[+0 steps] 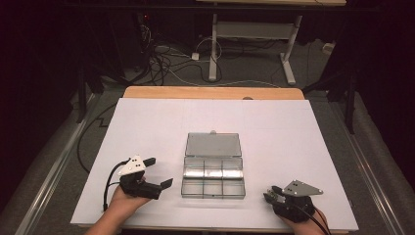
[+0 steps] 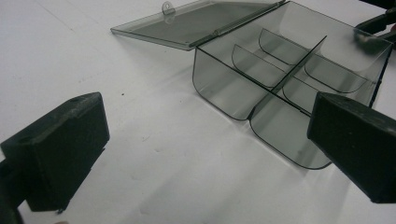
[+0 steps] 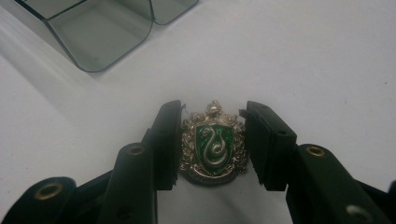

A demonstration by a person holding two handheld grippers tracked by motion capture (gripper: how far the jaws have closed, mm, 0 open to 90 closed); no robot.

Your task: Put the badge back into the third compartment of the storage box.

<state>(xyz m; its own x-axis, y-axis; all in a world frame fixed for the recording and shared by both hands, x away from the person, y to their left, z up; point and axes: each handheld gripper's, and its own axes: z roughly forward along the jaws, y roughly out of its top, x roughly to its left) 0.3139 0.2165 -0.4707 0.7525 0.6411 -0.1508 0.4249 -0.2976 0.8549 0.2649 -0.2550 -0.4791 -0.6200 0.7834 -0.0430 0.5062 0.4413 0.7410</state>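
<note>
In front of you, the clear grey plastic box (image 1: 213, 171) stands open in the middle of the white sheet (image 1: 147, 122), its lid (image 1: 213, 145) lying flat behind it. Thin walls divide it into six compartments with rounded corners, and every compartment that you can see into is empty.

Your right gripper (image 3: 212, 140) is low at the near right of the sheet, a little apart from the box. Its black jaws stand on both sides of the badge (image 3: 213, 145), a small metal crest with a silver snake on green enamel and a gold ornate border. The pads are against its edges or very close; I cannot tell if they already press on it. The badge lies flat on the sheet.

Your left gripper (image 1: 154, 172) is at the near left, its jaws wide apart with nothing between them, pointing toward the box.

The sheet is smooth and matte and covers a wooden table (image 1: 210, 92). Behind it the room is dark, with cables (image 1: 166, 63) on the grey floor and the white legs of a desk (image 1: 254, 34).
</note>
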